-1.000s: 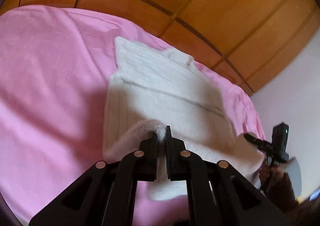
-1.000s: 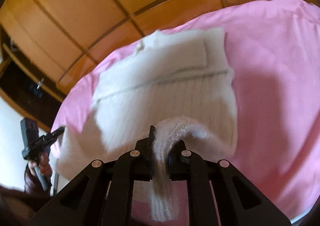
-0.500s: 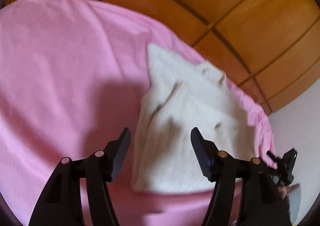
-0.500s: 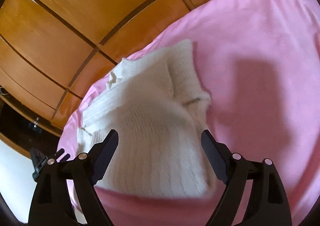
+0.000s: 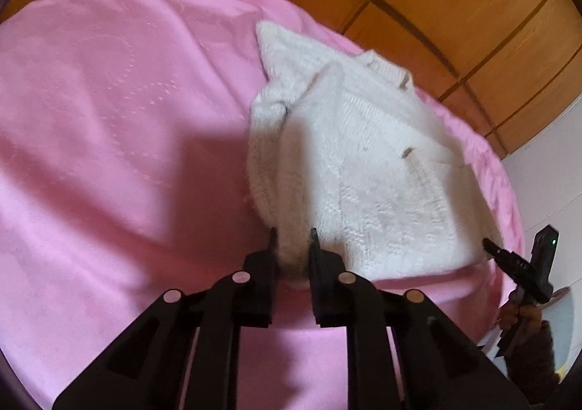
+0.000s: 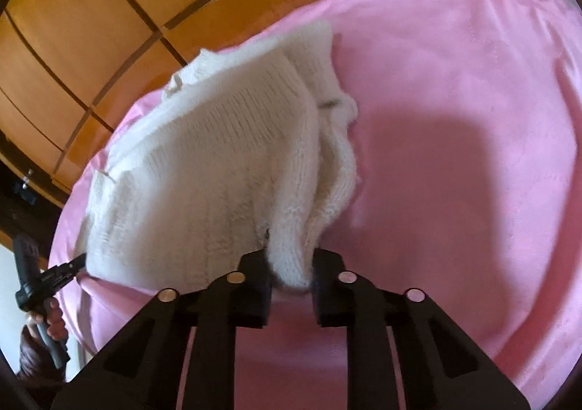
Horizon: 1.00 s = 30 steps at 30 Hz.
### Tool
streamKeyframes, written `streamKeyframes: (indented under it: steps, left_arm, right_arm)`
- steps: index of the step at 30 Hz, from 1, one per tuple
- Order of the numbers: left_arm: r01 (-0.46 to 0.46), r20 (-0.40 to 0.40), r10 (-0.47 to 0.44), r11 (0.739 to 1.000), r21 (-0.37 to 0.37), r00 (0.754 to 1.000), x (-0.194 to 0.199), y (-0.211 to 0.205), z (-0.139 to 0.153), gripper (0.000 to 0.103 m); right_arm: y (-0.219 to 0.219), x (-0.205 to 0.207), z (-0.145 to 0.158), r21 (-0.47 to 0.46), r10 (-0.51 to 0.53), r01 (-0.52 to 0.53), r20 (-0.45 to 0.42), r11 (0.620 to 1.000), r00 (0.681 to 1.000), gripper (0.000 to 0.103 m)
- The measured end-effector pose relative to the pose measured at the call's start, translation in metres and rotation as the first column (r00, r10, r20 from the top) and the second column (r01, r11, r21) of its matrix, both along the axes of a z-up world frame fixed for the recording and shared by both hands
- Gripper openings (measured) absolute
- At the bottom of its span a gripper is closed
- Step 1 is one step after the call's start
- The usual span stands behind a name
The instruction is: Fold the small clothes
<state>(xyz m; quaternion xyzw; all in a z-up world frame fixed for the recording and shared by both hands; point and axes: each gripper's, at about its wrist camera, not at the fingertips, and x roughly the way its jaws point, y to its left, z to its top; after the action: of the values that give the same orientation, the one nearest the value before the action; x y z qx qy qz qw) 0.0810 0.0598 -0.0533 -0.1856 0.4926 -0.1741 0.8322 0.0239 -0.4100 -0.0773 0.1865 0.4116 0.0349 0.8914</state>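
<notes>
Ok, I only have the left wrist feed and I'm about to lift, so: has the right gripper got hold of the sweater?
Observer: Yes, the right gripper is closed on a bunched near corner of the sweater.
Operator: Any loose sleeve on that side?
Observer: None that I can see; that edge shows stacked folds lying on the pink sheet.

close wrist views, shared sweater (image 5: 367, 170)
</notes>
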Motion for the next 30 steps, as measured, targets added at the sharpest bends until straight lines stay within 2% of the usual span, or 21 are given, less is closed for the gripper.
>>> streamKeyframes:
  steps: [5, 9, 13, 16, 17, 18, 19, 20, 22, 24, 25, 26, 28, 30]
  left_arm:
    - [-0.025, 0.026, 0.027, 0.997, -0.068, 0.999, -0.029, 0.018, 0.016, 0.01]
    - [-0.04, 0.023, 0.042, 0.994, -0.106, 0.999, -0.062, 0.029, 0.024, 0.01]
    - [-0.06, -0.051, 0.055, 0.992, -0.11, 0.997, -0.103, 0.044, 0.009, 0.011]
    - [-0.092, -0.081, 0.091, 0.996, -0.02, 0.993, -0.123, 0.046, 0.0, 0.012]
    - [-0.115, -0.064, 0.115, 0.993, -0.005, 0.991, -0.124, 0.049, 0.003, 0.015]
    - [-0.136, -0.032, 0.135, 0.991, -0.019, 0.99, -0.124, 0.054, 0.011, 0.024]
    - [-0.144, -0.003, 0.144, 0.989, -0.035, 0.99, -0.123, 0.056, 0.018, 0.026]
    - [-0.137, 0.06, 0.14, 0.989, -0.048, 0.988, -0.123, 0.057, 0.034, 0.026]
    - [-0.052, 0.173, 0.056, 0.998, -0.025, 0.983, -0.117, 0.041, 0.06, 0.026]
    - [0.022, 0.225, -0.024, 1.0, 0.01, 0.974, -0.11, 0.02, 0.072, 0.029]
    - [0.093, 0.241, -0.097, 0.995, 0.027, 0.966, -0.101, 0.0, 0.074, 0.031]
    - [0.136, 0.238, -0.142, 0.99, 0.041, 0.961, -0.093, -0.014, 0.072, 0.032]
    - [0.212, 0.212, -0.227, 0.973, 0.089, 0.951, -0.077, -0.044, 0.061, 0.041]
    - [0.246, 0.167, -0.267, 0.959, 0.137, 0.949, -0.065, -0.06, 0.047, 0.041]
  right_arm:
    - [-0.003, -0.03, 0.031, 0.046, 0.023, -0.027, 0.072, 0.999, 0.997, 0.012]
    - [0.0, -0.058, 0.045, 0.053, 0.047, -0.052, 0.084, 0.997, 0.995, 0.011]
    - [0.0, -0.094, 0.035, 0.032, 0.078, -0.078, 0.012, 0.996, 0.997, 0.011]
    - [-0.007, -0.113, 0.012, 0.043, 0.068, -0.065, -0.072, 0.997, 0.995, 0.011]
    - [-0.006, -0.115, 0.009, 0.034, 0.065, -0.062, -0.078, 0.997, 0.995, 0.012]
    - [-0.005, -0.114, 0.008, 0.029, 0.064, -0.062, -0.081, 0.998, 0.995, 0.014]
    - [-0.004, -0.113, 0.01, 0.022, 0.065, -0.064, -0.078, 0.998, 0.995, 0.02]
    - [-0.002, -0.11, 0.013, 0.003, 0.054, -0.054, -0.073, 0.999, 0.996, 0.025]
    - [0.0, -0.108, 0.025, -0.075, 0.029, -0.032, -0.036, 0.997, 0.999, 0.046]
    - [0.006, -0.105, 0.041, -0.142, 0.026, -0.02, 0.036, 0.99, 0.999, 0.047]
    - [0.01, -0.102, 0.048, -0.157, 0.045, -0.034, 0.063, 0.987, 0.997, 0.047]
    - [0.019, -0.095, 0.052, -0.16, 0.081, -0.067, 0.08, 0.985, 0.994, 0.047]
    - [0.041, -0.076, 0.052, -0.164, 0.145, -0.13, 0.088, 0.978, 0.985, 0.047]
    - [0.065, -0.059, 0.047, -0.167, 0.205, -0.19, 0.077, 0.967, 0.976, 0.047]
